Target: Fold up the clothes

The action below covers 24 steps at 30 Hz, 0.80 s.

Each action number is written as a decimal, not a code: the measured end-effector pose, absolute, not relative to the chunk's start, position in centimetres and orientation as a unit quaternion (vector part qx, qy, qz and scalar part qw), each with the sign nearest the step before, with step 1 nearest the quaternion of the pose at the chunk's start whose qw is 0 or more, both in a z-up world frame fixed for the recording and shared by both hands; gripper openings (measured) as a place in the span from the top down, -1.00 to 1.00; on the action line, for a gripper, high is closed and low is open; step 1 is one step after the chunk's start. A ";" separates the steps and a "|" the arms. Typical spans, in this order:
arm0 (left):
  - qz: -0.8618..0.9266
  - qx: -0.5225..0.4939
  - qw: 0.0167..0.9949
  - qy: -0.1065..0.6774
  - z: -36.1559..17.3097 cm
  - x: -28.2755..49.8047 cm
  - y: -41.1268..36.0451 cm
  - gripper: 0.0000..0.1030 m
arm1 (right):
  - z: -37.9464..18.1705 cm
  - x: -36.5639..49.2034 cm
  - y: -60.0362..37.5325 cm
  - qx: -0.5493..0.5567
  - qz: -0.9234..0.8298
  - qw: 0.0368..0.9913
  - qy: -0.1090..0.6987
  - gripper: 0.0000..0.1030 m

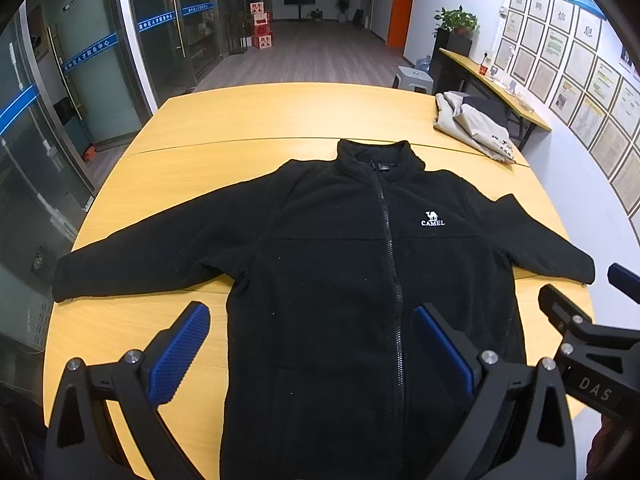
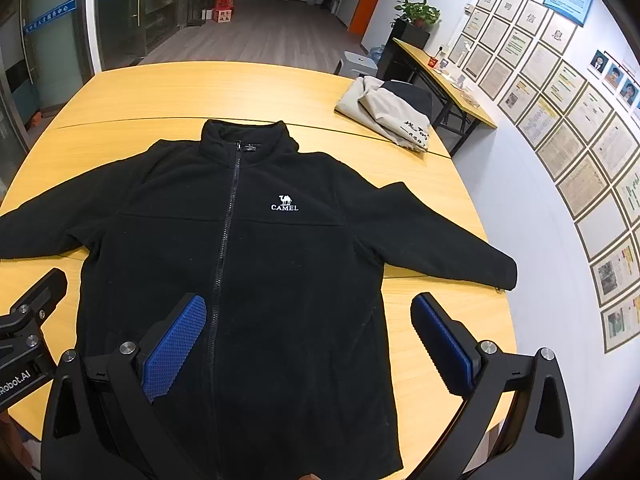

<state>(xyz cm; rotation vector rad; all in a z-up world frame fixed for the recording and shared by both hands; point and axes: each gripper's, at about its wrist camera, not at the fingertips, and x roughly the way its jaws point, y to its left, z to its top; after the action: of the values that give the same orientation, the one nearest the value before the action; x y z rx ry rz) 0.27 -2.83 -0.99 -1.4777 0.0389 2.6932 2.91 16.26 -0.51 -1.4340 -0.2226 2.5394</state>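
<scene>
Both grippers, left [image 1: 312, 344] and right [image 2: 308, 340], hover with jaws spread wide and empty above the hem of a black fleece jacket [image 1: 340, 264], which lies zipped and flat, sleeves outspread, on a wooden table [image 1: 260, 116]. Folded grey clothes [image 2: 390, 116] sit at its far right corner.

Black fleece jacket [image 1: 328, 264] with white logo, yellow wood-grain table [image 1: 256, 120], perhaps beige garment [image 1: 468, 126]
</scene>
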 end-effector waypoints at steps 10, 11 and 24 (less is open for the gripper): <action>0.876 -0.483 0.007 0.011 -1.7 -0.8 -1.0 -1.00 | -1.9 0.8 18.7 -0.486 0.869 0.065 -0.065 -1.00; 0.876 -0.483 0.007 0.011 -2.0 -1.0 -0.4 -1.00 | -2.1 0.6 19.2 -0.483 0.871 0.058 -0.062 -1.00; 0.866 -0.500 0.007 -0.013 -8.7 -6.7 10.5 -1.00 | -13.9 -2.7 49.5 -0.497 0.846 0.166 0.097 -1.00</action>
<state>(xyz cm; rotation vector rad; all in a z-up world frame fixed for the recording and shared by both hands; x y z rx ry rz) -6.74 10.47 -8.67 -1.5625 -0.0394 2.7096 -2.73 49.50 -13.91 -1.4159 0.2770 2.4089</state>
